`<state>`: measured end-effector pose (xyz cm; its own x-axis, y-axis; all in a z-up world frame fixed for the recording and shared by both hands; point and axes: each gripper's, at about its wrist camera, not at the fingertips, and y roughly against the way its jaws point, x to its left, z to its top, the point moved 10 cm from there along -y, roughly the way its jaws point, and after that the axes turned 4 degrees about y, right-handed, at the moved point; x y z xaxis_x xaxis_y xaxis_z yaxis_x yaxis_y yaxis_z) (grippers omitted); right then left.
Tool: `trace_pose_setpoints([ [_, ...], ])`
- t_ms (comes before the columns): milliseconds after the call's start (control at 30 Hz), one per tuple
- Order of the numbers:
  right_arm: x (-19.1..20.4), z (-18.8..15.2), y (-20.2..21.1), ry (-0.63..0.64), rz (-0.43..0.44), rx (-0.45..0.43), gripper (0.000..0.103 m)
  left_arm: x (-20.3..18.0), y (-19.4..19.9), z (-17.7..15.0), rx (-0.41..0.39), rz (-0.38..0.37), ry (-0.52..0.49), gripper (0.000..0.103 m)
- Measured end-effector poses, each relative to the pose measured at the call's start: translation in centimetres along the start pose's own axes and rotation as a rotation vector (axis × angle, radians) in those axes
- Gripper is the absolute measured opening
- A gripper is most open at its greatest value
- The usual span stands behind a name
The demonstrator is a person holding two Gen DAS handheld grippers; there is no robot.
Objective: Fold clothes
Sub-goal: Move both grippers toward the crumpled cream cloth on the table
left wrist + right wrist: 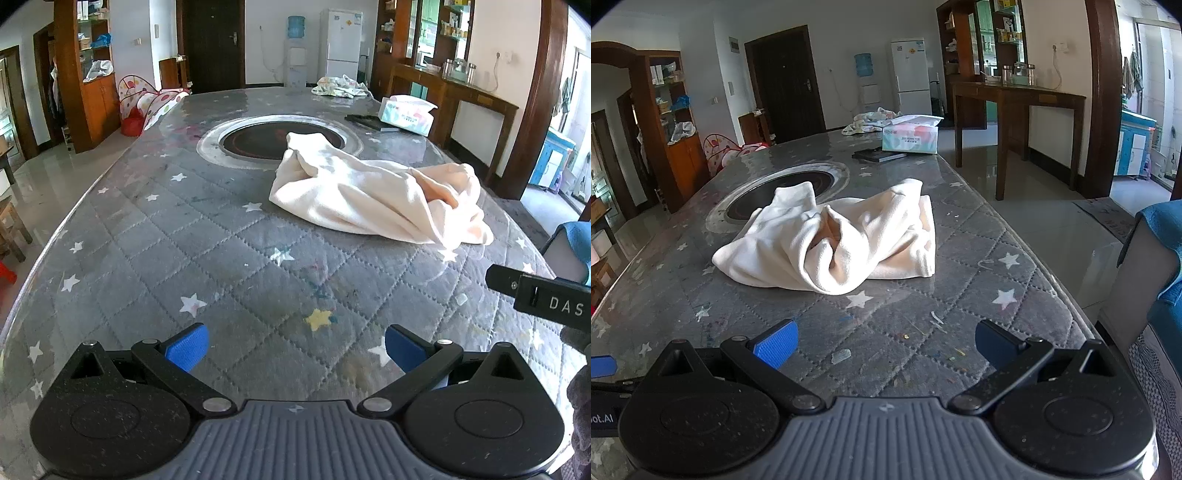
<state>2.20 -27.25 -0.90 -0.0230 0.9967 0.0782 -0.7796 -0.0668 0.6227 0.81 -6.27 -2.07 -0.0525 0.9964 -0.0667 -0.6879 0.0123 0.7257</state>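
Cream garment crumpled on the bench, beyond both your tools.
Your left tool and right tool gape empty (pads wide apart); the garment lies ahead, touching neither.

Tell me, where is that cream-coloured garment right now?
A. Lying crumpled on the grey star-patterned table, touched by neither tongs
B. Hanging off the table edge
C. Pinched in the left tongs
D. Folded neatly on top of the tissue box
A: the cream garment lies bunched on the table, its far end over the round inset, while the left tongs and right tongs are open, short of it.
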Motion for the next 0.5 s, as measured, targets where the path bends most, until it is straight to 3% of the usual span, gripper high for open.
trace_pose_setpoints([
  [500,0.29,-0.09,-0.41,0.002,0.017,0.009,0.103,-0.34,-0.77,-0.41,0.034,-0.007,-0.007,0.103],
])
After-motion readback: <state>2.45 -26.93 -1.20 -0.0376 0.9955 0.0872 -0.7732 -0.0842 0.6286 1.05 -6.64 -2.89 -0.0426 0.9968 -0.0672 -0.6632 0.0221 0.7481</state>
